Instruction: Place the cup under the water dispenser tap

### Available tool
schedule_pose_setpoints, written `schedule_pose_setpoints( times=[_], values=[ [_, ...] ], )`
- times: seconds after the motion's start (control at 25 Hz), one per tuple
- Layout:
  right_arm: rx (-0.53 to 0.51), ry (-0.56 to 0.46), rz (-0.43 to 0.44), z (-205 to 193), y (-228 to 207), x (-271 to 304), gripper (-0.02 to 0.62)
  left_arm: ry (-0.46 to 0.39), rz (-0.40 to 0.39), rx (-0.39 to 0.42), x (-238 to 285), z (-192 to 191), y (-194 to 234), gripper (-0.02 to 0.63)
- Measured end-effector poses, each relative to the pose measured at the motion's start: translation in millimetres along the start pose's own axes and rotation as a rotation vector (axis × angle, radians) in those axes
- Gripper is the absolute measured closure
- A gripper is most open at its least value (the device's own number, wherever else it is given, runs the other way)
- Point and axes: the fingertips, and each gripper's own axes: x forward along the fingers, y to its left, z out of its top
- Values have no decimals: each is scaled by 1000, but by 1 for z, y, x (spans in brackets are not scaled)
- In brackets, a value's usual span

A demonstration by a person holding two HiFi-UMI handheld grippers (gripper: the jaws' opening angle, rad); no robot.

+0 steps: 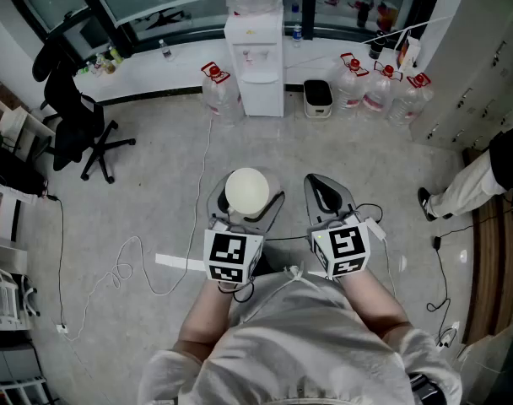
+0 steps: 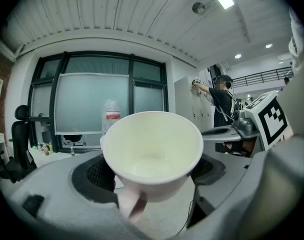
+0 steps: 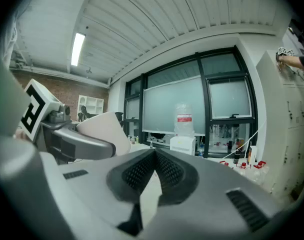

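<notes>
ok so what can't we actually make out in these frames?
Head view: taps on the water dispenser are too small to tell apart.
Left gripper view: the cup in the left gripper hides most of the dispenser's body; only its bottle shows.
Head view: the person at the right edge is cut off by the frame.
Right gripper view: the left gripper hides the cup's lower part.

dispenser taps point(image 1: 255, 57) too small to tell, bystander point(image 1: 474, 184) cut by edge
</notes>
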Motion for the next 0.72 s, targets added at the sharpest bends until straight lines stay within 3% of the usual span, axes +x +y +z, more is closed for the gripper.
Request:
schedule_pose_setpoints(
  times=[0.72],
  values=[
    [97,3,4,-21,-4,2,568,8,3,-17,7,-14,0,173]
  ],
)
